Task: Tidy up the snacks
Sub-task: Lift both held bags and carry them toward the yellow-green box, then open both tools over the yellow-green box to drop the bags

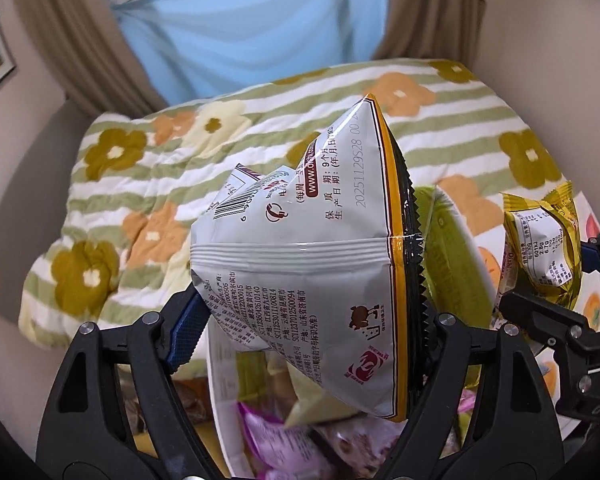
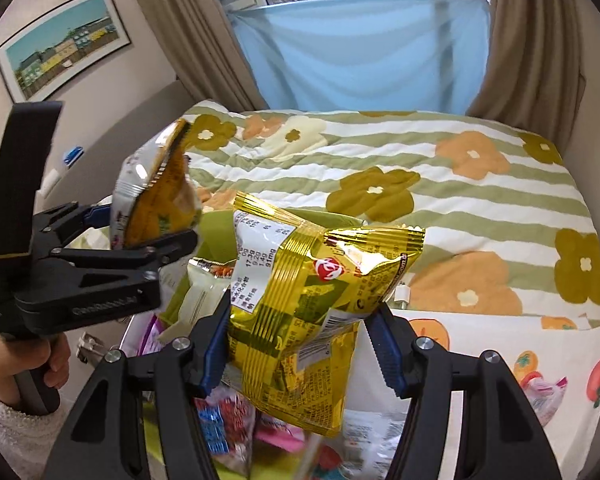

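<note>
**Two snack bags lifted, the rest of the pile still to sort**

The task looks to be in its middle. The left tool grasps a large silver-backed chip bag that fills the centre of the left wrist view, its pads pressing the bag's lower part. The right tool is clenched on a gold snack bag, held at the lower centre of the right wrist view. Both bags hang above the bed with its flowered quilt, clear of it.

Below the tools, along the bottom of both views, lies a heap of loose packets, purple, pink, green and white among them, so much sorting is left. A pale curved rim at the lower left of the left wrist view may belong to a white container holding some of these packets, though blur and the tools hide its shape and I cannot tell what it is. No tidy row or filled box is visible anywhere in either view.
</note>
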A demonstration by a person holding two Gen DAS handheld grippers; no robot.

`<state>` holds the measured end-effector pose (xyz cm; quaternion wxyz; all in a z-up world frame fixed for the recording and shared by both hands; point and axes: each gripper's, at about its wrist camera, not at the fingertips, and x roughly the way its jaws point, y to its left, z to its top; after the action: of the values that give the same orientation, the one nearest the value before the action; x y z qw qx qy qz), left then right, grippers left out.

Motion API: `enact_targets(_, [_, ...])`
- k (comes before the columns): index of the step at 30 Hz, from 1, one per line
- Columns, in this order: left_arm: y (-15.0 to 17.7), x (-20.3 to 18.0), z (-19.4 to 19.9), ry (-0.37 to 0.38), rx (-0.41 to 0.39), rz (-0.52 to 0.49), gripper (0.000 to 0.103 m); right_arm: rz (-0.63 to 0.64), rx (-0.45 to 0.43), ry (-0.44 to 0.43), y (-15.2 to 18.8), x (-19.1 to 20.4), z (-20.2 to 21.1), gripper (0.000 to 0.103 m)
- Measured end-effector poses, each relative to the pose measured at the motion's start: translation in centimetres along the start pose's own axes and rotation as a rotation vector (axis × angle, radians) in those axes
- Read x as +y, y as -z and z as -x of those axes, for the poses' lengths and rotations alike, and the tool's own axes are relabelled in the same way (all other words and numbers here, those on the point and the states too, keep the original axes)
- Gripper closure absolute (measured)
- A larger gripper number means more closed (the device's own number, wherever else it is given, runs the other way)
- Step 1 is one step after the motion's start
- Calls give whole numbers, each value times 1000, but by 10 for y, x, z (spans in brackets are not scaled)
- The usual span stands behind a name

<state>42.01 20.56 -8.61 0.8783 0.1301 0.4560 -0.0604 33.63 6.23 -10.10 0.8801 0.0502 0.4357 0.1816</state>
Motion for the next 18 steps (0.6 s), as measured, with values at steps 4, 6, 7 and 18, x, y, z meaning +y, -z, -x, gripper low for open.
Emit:
enact_targets(4, [5, 1, -9, 2, -16, -30, 0, -31, 15, 25, 0, 5, -11, 45])
enact_targets(6, [10, 7, -10, 41, -5, -4, 0, -39, 28, 34, 1, 7, -15, 45])
enact_targets(7, [14, 9, -9, 56, -3, 13, 0, -40, 34, 38, 2, 8, -16, 45])
enact_targets(18, [73, 46, 18, 45, -4, 199, 0, 10, 50, 30, 4, 23, -16, 45])
